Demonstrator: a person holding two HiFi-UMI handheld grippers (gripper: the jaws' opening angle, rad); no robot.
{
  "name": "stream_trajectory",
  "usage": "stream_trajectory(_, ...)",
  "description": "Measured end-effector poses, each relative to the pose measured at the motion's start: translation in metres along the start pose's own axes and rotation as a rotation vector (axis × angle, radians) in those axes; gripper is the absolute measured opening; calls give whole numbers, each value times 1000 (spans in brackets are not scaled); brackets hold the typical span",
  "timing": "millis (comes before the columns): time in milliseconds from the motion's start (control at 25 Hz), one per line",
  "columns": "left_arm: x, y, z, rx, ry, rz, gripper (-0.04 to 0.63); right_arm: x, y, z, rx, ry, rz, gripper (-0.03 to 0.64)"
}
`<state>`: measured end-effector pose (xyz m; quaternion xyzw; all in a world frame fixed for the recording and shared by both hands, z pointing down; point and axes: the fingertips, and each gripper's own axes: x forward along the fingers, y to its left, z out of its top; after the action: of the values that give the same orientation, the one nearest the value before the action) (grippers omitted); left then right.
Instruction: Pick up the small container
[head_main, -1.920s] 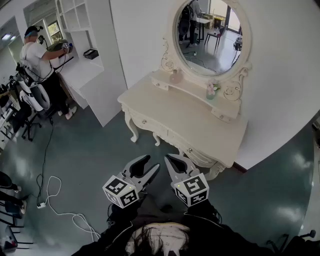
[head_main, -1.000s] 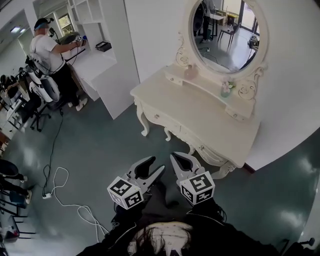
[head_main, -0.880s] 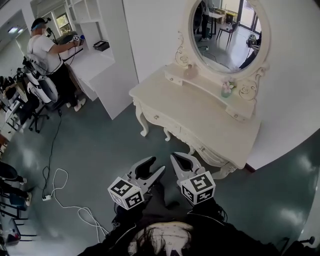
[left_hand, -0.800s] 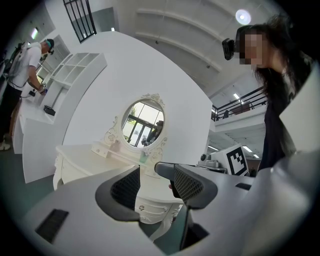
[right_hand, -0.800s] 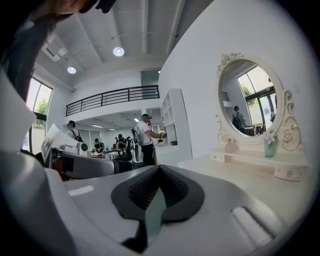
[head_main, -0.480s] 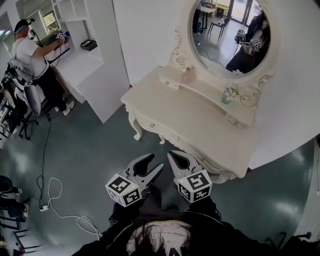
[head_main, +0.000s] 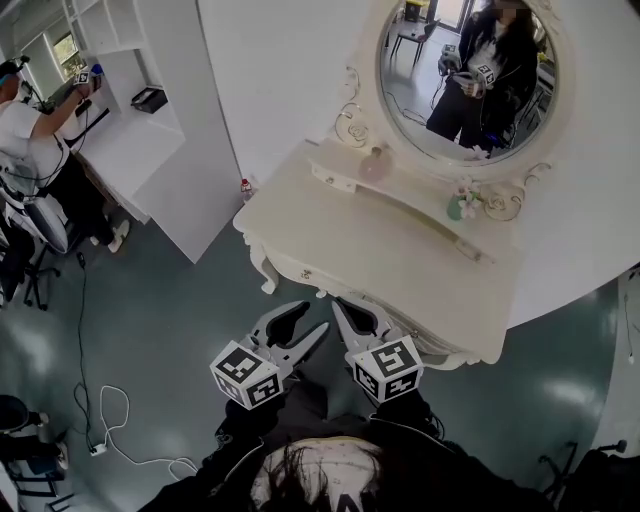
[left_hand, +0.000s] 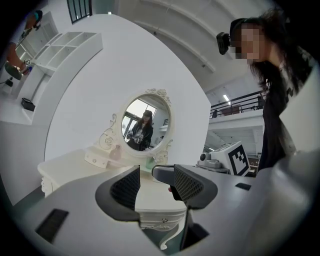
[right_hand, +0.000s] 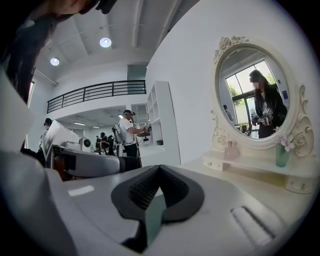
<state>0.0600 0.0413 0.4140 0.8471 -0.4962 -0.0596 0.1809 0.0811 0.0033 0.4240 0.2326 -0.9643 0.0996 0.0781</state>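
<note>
A cream dressing table (head_main: 370, 240) with an oval mirror (head_main: 465, 70) stands ahead of me. On its raised back shelf sit a small pink bottle (head_main: 374, 163) and a small green vase (head_main: 456, 205) holding flowers. Both grippers hover side by side just short of the table's front edge, well apart from the shelf. My left gripper (head_main: 312, 318) is open with nothing between its pads (left_hand: 125, 187). My right gripper (head_main: 338, 305) is shut and empty. The right gripper view shows the pink bottle (right_hand: 229, 150) and the green vase (right_hand: 281, 155) far beyond the jaws.
A white desk with shelves (head_main: 130, 120) stands at the left, where a person (head_main: 30, 130) works. A white cable (head_main: 110, 420) lies on the green floor. A small red-topped object (head_main: 245, 185) sits on the floor by the table's left end.
Both grippers have travelled toward the dressing table, which now lies closer. The person holding them now shows in the mirror. Neither pair of jaws has changed.
</note>
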Motion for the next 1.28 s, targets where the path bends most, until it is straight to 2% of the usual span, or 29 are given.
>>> stream_trajectory(440,-9,64,31,16,6,-78,213,62,6,19,-6,-18,-80,9)
stream_trajectory(920,-20,84,28,-9,21,-165,213,75,14,18,-10,4,-168,9)
stream_trajectory(1280,-34,100,19,-64,19,-146,207,88,17,14,-13,45,-167,9)
